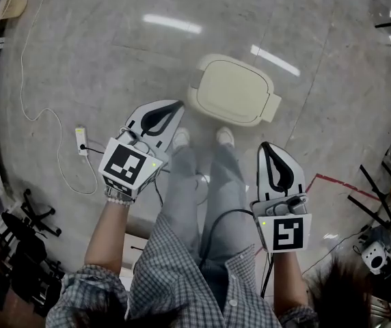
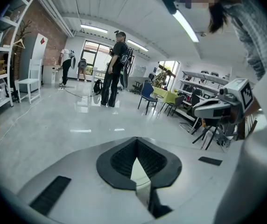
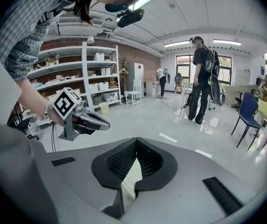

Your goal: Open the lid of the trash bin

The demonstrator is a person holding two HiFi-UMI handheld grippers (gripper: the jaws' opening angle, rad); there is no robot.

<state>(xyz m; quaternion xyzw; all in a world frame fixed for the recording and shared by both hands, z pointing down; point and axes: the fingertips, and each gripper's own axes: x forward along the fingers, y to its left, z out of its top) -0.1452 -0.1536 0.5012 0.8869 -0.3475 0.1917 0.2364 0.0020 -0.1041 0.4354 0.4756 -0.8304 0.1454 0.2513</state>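
Note:
The trash bin (image 1: 233, 91) stands on the floor just beyond the person's shoes, its cream lid down and flat. My left gripper (image 1: 179, 104) is held in the air with its tips near the bin's left edge, above it and not touching. Its jaws meet at the tip and hold nothing (image 2: 137, 139). My right gripper (image 1: 264, 145) hangs to the near right of the bin, jaws likewise closed on nothing (image 3: 136, 139). Both gripper views look out across the room, so neither shows the bin.
A power strip (image 1: 81, 141) with a white cable lies on the floor at left. Red tape (image 1: 332, 181) marks the floor at right. People (image 2: 115, 69) stand farther off, with chairs (image 2: 147, 94) and shelves (image 3: 73, 78) along the walls.

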